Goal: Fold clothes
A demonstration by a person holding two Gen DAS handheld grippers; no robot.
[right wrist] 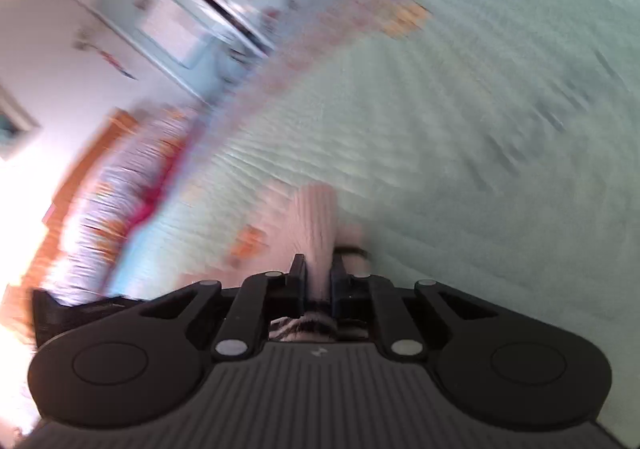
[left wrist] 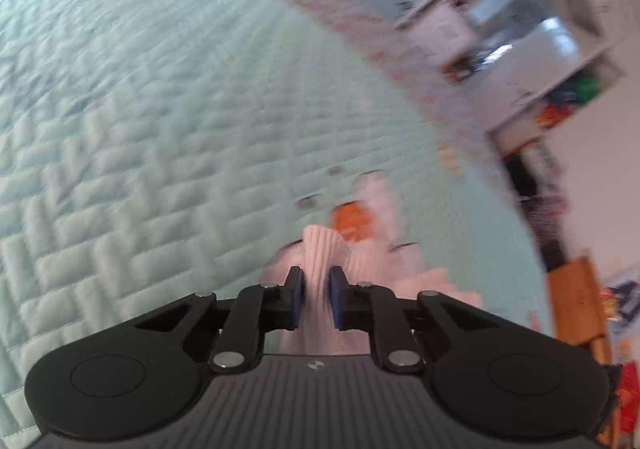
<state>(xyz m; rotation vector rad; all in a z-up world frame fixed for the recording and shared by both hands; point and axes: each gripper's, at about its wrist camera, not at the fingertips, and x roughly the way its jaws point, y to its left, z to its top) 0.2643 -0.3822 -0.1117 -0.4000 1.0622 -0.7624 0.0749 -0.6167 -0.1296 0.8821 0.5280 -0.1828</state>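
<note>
Left wrist view showed the left gripper (left wrist: 316, 287) pinched shut on a white ribbed garment (left wrist: 326, 245) with an orange patch, held above the green quilt (left wrist: 140, 129). In the right wrist view the right gripper (right wrist: 318, 273) was squeezed on the same ribbed cloth (right wrist: 314, 217) too. The cloth looked soft, light and floppy, so it would likely sag between the two holds; edges or corners seemed best for grabbing. Both pictures were blurry. Far off stood shelves (left wrist: 532, 29) and a wooden piece (left wrist: 576, 301). Nothing lay on the quilt nearby.
</note>
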